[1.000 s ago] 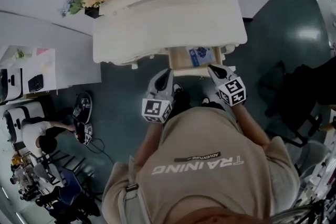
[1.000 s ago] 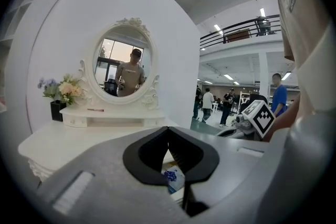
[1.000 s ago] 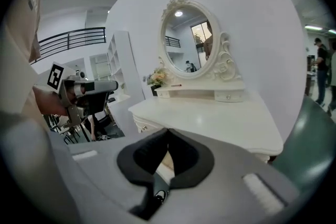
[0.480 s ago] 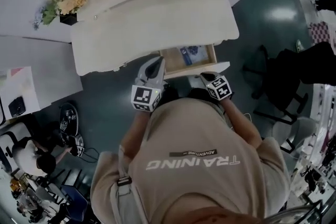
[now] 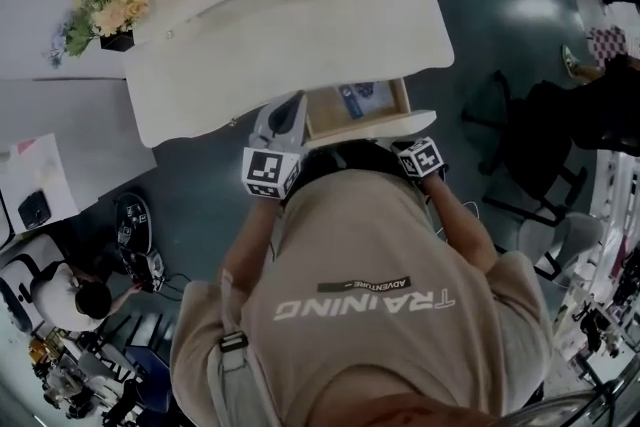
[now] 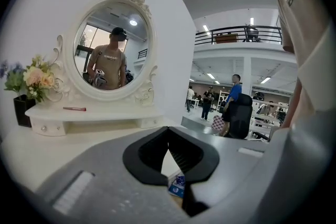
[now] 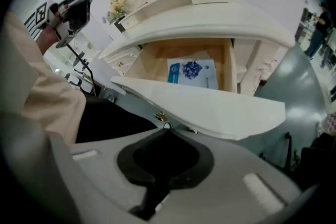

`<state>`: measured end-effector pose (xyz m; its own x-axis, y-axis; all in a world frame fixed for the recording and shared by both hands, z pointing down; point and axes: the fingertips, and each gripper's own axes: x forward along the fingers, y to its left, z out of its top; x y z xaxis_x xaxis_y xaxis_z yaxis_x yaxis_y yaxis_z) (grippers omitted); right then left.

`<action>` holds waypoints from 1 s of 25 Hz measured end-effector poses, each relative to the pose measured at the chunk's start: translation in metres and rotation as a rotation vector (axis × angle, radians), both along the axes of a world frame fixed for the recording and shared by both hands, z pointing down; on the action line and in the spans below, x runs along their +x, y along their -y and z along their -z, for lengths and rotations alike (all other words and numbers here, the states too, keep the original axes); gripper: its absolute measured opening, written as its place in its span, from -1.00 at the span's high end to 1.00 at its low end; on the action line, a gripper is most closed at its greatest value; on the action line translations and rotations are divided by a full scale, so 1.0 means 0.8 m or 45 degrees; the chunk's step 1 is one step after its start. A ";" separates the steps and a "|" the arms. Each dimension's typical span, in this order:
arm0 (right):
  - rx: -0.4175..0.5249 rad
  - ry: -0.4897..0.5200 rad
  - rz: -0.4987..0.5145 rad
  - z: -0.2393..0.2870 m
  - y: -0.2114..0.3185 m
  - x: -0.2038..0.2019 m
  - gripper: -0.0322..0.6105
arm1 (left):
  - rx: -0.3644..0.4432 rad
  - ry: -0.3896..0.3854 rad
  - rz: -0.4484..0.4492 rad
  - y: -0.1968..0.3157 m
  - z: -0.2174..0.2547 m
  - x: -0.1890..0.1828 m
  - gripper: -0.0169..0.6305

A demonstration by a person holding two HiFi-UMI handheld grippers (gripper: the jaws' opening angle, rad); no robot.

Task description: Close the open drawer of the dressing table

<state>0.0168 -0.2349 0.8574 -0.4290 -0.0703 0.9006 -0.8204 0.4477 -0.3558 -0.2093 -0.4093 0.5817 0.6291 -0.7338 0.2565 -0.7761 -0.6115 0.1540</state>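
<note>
drawer (image 7: 220, 110) open — right claw (image 7: 167, 131) closed near front, left claw (image 6: 169, 131) closed

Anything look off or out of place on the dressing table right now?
Only the drawer stands out: it hangs pulled out under the dressing table, a blue-printed packet lying flat inside. The flowers stand upright; nothing looks spilled or damaged.

Drawer (image 5: 357, 111) open under counter (image 5: 290, 15); packet (image 5: 357, 97) in drawer; left tongs (image 5: 288, 107) at drawer's left; right tongs (image 7: 167, 134) before drawer front; flowers (image 5: 100, 7) behind, far left.
</note>
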 end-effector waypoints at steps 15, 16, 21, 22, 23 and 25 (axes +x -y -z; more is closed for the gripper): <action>-0.165 0.177 0.070 -0.040 0.061 0.013 0.89 | -0.063 0.101 0.190 0.030 0.003 0.063 0.92; -0.158 0.185 0.081 -0.040 0.070 0.013 0.89 | -0.056 0.104 0.204 0.032 0.006 0.064 0.92; -0.111 0.224 0.071 -0.031 0.115 0.009 0.89 | -0.024 0.111 0.269 0.037 0.018 0.060 0.92; -0.096 0.227 0.068 -0.030 0.125 0.008 0.89 | -0.017 0.114 0.283 0.037 0.019 0.058 0.92; -0.079 0.229 0.066 -0.028 0.134 0.008 0.89 | -0.011 0.118 0.295 0.038 0.021 0.055 0.92; -0.049 0.230 0.065 -0.026 0.151 0.008 0.89 | -0.002 0.119 0.318 0.038 0.025 0.051 0.92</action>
<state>0.0234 -0.3558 0.8780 -0.5862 -0.0117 0.8100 -0.7182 0.4702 -0.5129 -0.1683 -0.4398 0.5621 0.4017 -0.8629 0.3067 -0.9140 -0.3987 0.0753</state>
